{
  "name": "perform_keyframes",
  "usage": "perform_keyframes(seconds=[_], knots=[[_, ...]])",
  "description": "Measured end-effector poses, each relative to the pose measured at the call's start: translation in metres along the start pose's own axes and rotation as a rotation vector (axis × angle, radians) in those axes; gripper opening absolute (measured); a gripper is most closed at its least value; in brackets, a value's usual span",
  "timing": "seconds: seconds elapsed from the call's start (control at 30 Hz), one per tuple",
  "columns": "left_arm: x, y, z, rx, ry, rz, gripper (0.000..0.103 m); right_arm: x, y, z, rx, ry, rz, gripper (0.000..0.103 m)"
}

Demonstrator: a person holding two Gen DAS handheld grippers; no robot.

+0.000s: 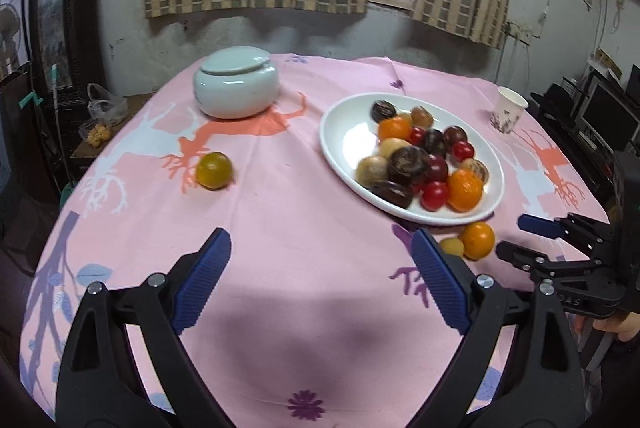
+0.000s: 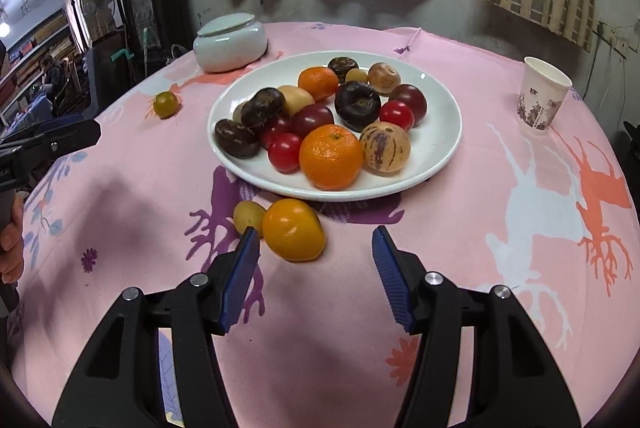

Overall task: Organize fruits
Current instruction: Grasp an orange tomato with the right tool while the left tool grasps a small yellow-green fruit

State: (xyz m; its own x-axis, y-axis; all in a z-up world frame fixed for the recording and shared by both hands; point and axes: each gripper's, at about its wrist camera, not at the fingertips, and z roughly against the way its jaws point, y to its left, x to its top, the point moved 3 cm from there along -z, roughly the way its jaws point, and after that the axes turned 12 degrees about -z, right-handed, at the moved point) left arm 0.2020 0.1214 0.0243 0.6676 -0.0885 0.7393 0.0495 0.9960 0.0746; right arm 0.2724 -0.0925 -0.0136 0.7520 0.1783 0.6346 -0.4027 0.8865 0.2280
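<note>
Through my left wrist camera, my left gripper (image 1: 320, 256) hangs released over the pink printed tablecloth (image 1: 288, 196), jaws spread wide with nothing between them. Far right of it sits the white oval plate (image 1: 340, 132) heaped with mixed fruits (image 1: 424, 156): oranges, red cherry tomatoes, dark round ones and pale striped ones. Alone on the cloth to the left lies a greenish-yellow round citrus fruit (image 1: 214, 170), well apart from the plate. Just beside the plate's near rim rest a loose orange tangerine (image 1: 477, 240) and a small yellow fruit (image 1: 452, 246), touching each other. A pale green lidded ceramic jar (image 1: 236, 82) stands at the far left, a white paper cup (image 1: 508, 110) at the far right. My right gripper (image 1: 520, 236) shows at the right edge, jaws parted.

Through my right wrist camera, my right gripper (image 2: 316, 252) is likewise released and empty. The tangerine (image 2: 293, 229) lies just beyond its left finger, off the plate (image 2: 440, 132), with the small yellow fruit (image 2: 248, 216) touching it on the left. The greenish citrus (image 2: 165, 104) sits far left, the jar (image 2: 230, 42) beyond, the cup (image 2: 542, 96) far right.
</note>
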Motion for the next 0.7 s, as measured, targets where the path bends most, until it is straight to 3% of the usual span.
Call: perform_keyframes(seconds=[0.27, 0.4, 0.6, 0.7], knots=[[-0.007, -0.031, -0.013, -0.036, 0.035, -0.065, 0.093, 0.0, 0.013, -0.029, -0.002, 0.052, 0.032, 0.059], [-0.008, -0.036, -0.014, -0.044, 0.042, -0.074, 0.093, 0.006, 0.02, -0.037, 0.016, 0.048, 0.03, 0.044], [-0.009, -0.04, -0.015, -0.049, 0.046, -0.078, 0.093, 0.009, 0.008, -0.037, 0.072, 0.078, -0.039, 0.041], [-0.01, -0.044, -0.015, -0.05, 0.051, -0.087, 0.093, 0.006, 0.004, -0.03, 0.05, 0.068, -0.038, 0.041]])
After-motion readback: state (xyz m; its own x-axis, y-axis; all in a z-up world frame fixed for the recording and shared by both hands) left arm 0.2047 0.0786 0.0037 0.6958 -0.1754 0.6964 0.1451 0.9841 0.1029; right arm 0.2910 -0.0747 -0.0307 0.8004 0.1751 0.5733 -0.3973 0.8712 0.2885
